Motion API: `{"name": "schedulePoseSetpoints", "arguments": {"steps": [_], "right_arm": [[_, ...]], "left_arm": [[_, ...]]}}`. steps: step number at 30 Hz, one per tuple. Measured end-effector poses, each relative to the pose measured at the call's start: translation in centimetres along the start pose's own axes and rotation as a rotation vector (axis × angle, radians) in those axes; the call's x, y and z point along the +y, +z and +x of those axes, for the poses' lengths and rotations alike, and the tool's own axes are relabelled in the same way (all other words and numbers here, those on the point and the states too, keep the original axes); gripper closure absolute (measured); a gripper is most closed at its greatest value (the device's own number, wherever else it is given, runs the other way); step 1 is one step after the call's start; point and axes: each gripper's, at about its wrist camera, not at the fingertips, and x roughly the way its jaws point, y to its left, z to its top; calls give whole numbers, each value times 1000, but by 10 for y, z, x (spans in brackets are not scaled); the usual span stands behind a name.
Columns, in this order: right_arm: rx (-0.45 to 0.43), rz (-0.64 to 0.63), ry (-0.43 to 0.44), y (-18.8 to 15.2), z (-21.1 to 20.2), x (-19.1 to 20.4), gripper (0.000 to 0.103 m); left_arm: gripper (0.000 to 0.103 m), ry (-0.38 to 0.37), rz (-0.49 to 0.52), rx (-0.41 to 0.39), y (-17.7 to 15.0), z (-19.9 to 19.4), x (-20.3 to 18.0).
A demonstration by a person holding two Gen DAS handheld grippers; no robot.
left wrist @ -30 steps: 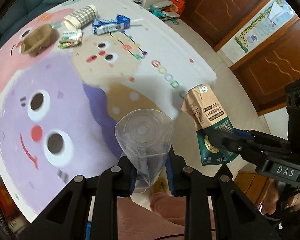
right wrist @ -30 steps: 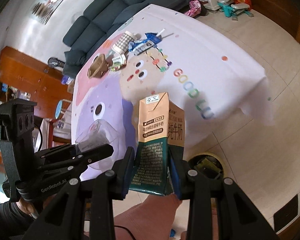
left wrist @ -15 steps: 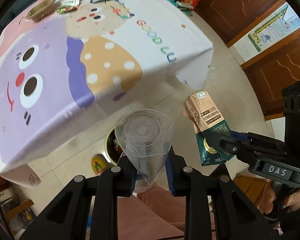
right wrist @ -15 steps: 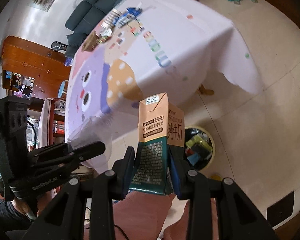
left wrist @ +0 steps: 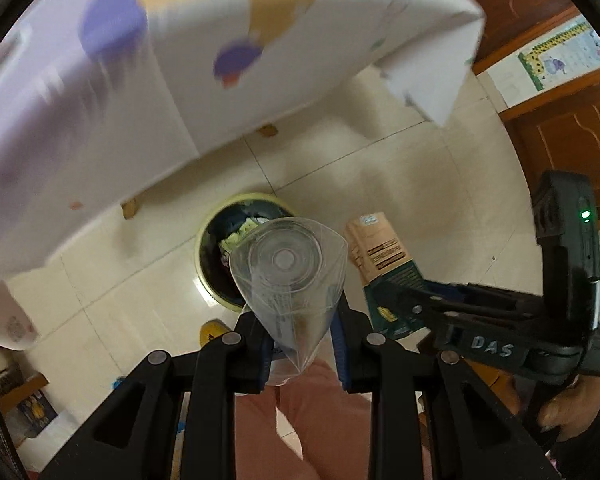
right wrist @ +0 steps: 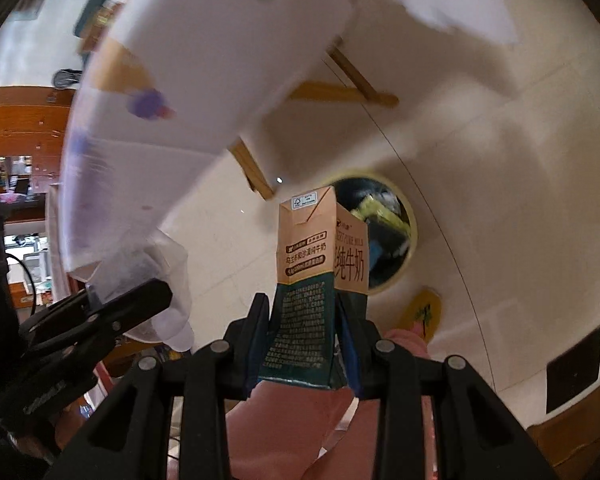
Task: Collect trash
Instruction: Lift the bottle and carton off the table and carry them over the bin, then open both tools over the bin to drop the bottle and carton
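A: Left wrist view — what are the fingers [left wrist: 256, 344] doing?
B: The left gripper [left wrist: 300, 344] is clenched on a clear plastic cup [left wrist: 288, 264], squashed flat at its mouth, base pointing down over the yellow-rimmed trash bin [left wrist: 204, 256] on the floor tiles. The right gripper [left wrist: 404, 304] shows beside it, clamping the milk carton [left wrist: 380, 248].

A: And the right wrist view?
B: The right gripper [right wrist: 302, 344] grasps the brown-and-green milk carton [right wrist: 312, 280] upright by its lower half; the bin [right wrist: 408, 248] sits just behind it — beyond the tablecloth's [right wrist: 220, 80] hanging edge. The left gripper [right wrist: 112, 312] is at the left with the cup [right wrist: 160, 272].
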Motion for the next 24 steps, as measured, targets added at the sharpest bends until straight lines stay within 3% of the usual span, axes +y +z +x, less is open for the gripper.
{"name": "schedulePoseSetpoints", "arguments": {"steps": [5,11,13,15,17,24], "right_arm": [[46,70,-30,3,65,-25,69],[42,128,-41,14,122,-38,68],[36,144,-45,19,134,-40,68],[38,149,-46,24,143,-38,63],[34,153,-53,28,151,-37,58],[13,130,-87,24,154,-29,58]], "left_arm": [[79,7,-50,17,-2,58,29],[77,15,-83,50,0,109,57],[75,26,-88,52,2,115,67],[62,36,-97,49,0,121,69],[56,40,-109,39,-1,124,73],[55,50,-126,36,-5,127,80]]}}
